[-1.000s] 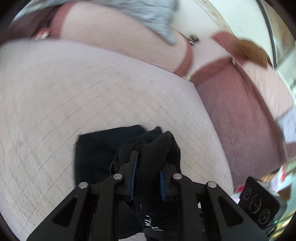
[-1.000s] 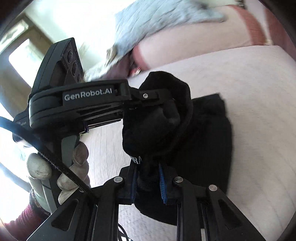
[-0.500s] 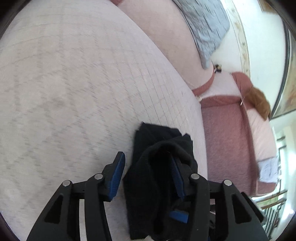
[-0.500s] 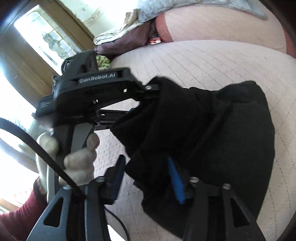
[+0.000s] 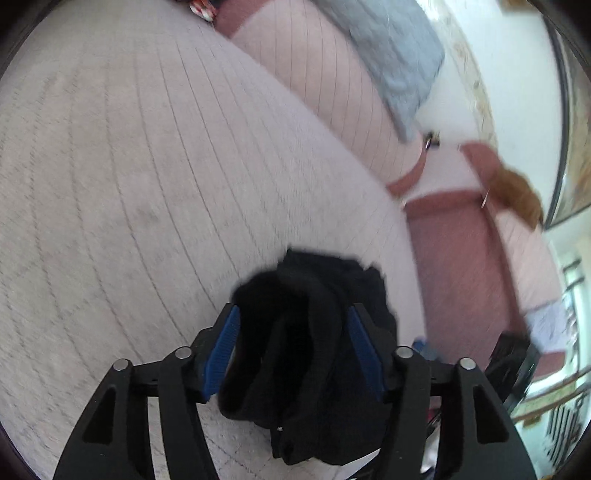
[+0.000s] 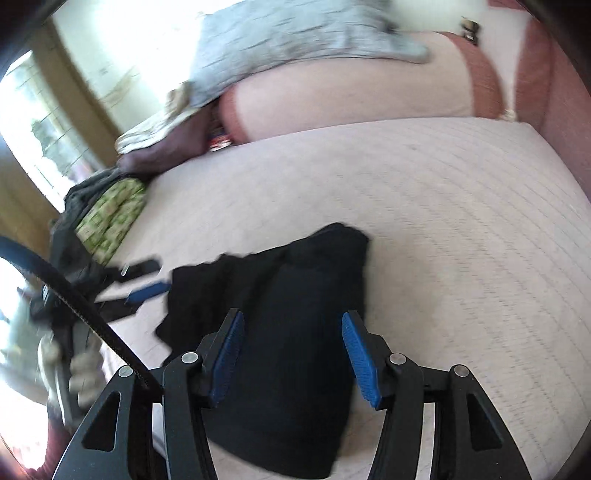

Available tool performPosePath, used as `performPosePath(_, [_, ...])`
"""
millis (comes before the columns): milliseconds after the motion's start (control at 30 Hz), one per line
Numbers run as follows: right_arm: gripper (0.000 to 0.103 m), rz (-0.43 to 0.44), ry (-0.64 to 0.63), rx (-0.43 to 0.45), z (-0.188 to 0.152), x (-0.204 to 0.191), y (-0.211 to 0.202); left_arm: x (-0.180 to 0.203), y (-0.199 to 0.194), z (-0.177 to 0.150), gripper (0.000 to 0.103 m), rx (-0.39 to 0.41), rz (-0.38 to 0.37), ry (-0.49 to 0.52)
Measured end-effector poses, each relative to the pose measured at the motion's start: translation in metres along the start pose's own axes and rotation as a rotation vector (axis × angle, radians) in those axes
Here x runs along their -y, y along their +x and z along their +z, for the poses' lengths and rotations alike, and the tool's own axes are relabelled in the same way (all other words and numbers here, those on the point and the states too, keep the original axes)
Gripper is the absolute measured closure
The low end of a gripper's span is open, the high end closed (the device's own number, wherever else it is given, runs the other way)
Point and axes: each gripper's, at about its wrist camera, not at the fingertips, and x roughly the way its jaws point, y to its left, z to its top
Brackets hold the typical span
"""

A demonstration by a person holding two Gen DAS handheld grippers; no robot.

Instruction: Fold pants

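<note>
Both grippers, left gripper [image 5: 293, 350] and right gripper [image 6: 291, 354], now spread over pants [image 6: 280, 332]

Black pants [image 6: 295, 332]; pale pink quilted bed [image 6: 443, 221]; blue-padded fingers [image 6: 356, 354]; grey blanket [image 6: 295, 33]; green patterned cloth [image 6: 110, 218].

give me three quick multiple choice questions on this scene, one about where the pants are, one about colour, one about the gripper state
1. Where do the pants lie?
A. on the quilted sofa seat
B. on a wooden floor
C. hanging from a hook

2. What colour are the pants?
A. red
B. black
C. white

3. How do the right gripper jaws stand?
A. shut on the pants
B. shut on nothing
C. open, pads apart over the cloth

Answers:
1 A, the dark cloth rests on the pale stitched cushion.
2 B, the fabric reads black in both views.
3 C, a wide gap shows between the blue pads; the left gripper is open too.
</note>
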Motion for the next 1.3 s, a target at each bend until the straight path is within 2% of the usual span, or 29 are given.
performPosePath(67, [0.043, -0.008, 0.015, -0.014, 0.002, 0.002, 0.006, 0.006, 0.012, -0.005, 0.039, -0.018, 0.087, 0.030])
performPosePath(167, [0.041, -0.032, 0.017, -0.045, 0.002, -0.003, 0.022, 0.013, 0.021, -0.012, 0.041, -0.049, 0.079, 0.074])
performPosePath(200, [0.040, -0.051, 0.010, -0.061, 0.000, -0.005, 0.031, 0.017, 0.023, -0.014, 0.061, -0.049, 0.090, 0.099])
performPosePath(233, [0.040, -0.063, 0.005, -0.068, -0.003, -0.006, 0.039, 0.020, 0.024, -0.016, 0.074, -0.049, 0.098, 0.121])
performPosePath(300, [0.041, -0.074, -0.019, -0.075, -0.008, -0.008, 0.048, 0.028, 0.024, -0.019, 0.084, -0.040, 0.107, 0.152])
performPosePath(333, [0.055, -0.078, -0.033, -0.078, -0.008, -0.009, 0.051, 0.031, 0.022, -0.019, 0.084, -0.029, 0.112, 0.158])
performPosePath(367, [0.063, -0.067, -0.029, -0.075, -0.009, -0.008, 0.050, 0.033, 0.021, -0.020, 0.086, -0.024, 0.112, 0.154])
performPosePath(433, [0.072, -0.033, -0.006, -0.061, -0.008, -0.003, 0.046, 0.039, 0.018, -0.020, 0.088, -0.021, 0.089, 0.137])
performPosePath(467, [0.074, -0.018, 0.003, -0.055, -0.007, 0.001, 0.044, 0.043, 0.018, -0.021, 0.089, -0.023, 0.075, 0.136])
performPosePath(633, [0.075, 0.049, 0.080, -0.009, -0.008, 0.035, 0.031, 0.076, 0.021, -0.021, 0.089, -0.027, -0.015, 0.118])
performPosePath(733, [0.077, 0.056, 0.144, 0.035, -0.011, 0.062, 0.021, 0.089, 0.034, -0.019, 0.089, -0.045, -0.056, 0.100])
performPosePath(833, [0.075, 0.052, 0.187, 0.073, -0.014, 0.084, 0.015, 0.079, 0.053, -0.018, 0.089, -0.075, 0.003, 0.060])
performPosePath(867, [0.069, 0.050, 0.208, 0.083, -0.015, 0.091, 0.012, 0.070, 0.059, -0.018, 0.088, -0.090, 0.040, 0.039])
performPosePath(933, [0.063, 0.060, 0.235, 0.108, -0.018, 0.100, 0.004, 0.051, 0.069, -0.018, 0.078, -0.128, 0.084, 0.008])
performPosePath(967, [0.062, 0.069, 0.239, 0.121, -0.018, 0.102, 0.000, 0.040, 0.069, -0.019, 0.072, -0.142, 0.077, -0.016])
performPosePath(1033, [0.062, 0.126, 0.230, 0.138, -0.018, 0.098, -0.005, 0.032, 0.062, -0.019, 0.070, -0.151, 0.022, -0.053])
performPosePath(1100, [0.062, 0.196, 0.186, 0.136, -0.018, 0.083, -0.007, 0.032, 0.049, -0.019, 0.066, -0.138, 0.013, -0.044])
performPosePath(1167, [0.063, 0.235, 0.114, 0.117, -0.020, 0.060, -0.006, 0.036, 0.028, -0.020, 0.065, -0.101, 0.032, -0.018])
performPosePath(1300, [0.063, 0.321, 0.054, 0.054, -0.030, 0.029, 0.003, 0.049, -0.004, -0.014, 0.062, -0.005, 0.014, -0.020])
